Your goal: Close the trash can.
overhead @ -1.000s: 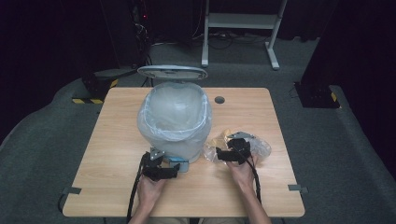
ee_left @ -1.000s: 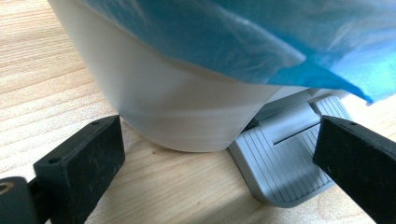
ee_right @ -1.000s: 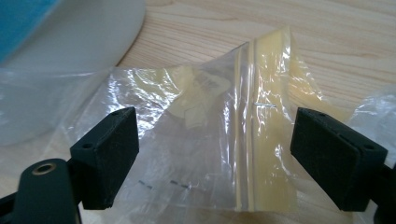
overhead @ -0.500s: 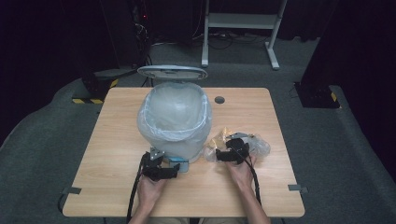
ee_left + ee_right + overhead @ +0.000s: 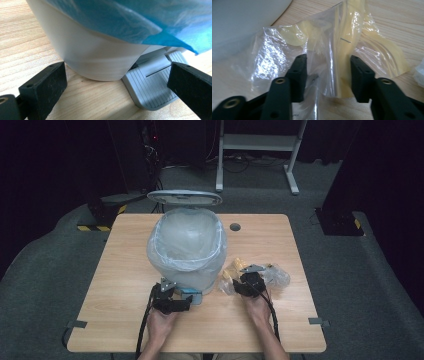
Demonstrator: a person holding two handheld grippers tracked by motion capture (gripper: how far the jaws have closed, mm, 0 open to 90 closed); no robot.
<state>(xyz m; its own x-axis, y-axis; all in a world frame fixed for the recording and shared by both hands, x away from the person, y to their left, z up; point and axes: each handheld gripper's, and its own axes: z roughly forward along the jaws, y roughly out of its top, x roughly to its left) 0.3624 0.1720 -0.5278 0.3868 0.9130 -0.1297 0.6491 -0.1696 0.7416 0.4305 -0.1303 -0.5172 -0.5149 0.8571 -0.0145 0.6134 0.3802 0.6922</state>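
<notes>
A white pedal bin (image 5: 187, 245) with a pale blue liner stands mid-table, its lid (image 5: 184, 197) raised behind it. My left gripper (image 5: 172, 301) rests at the bin's front, open. Its jaws straddle the bin's base (image 5: 95, 62) and the grey pedal (image 5: 152, 85). Right of the bin lies a heap of crumpled clear and yellow plastic wrappers (image 5: 272, 274). My right gripper (image 5: 245, 282) is lowered onto them. Its jaws have just been closing and still stand apart, with a loose fold of wrapper (image 5: 332, 37) between them in the right gripper view (image 5: 328, 67).
The wooden table (image 5: 125, 270) has a cable hole (image 5: 235, 226) behind the bin. Dark equipment and a desk frame (image 5: 255, 150) stand on the grey carpet beyond the far edge. Both forearms come in from the near edge.
The right gripper's jaws look narrower around the wrappers than before. The left hand, the bin and its lid have stayed where they were.
</notes>
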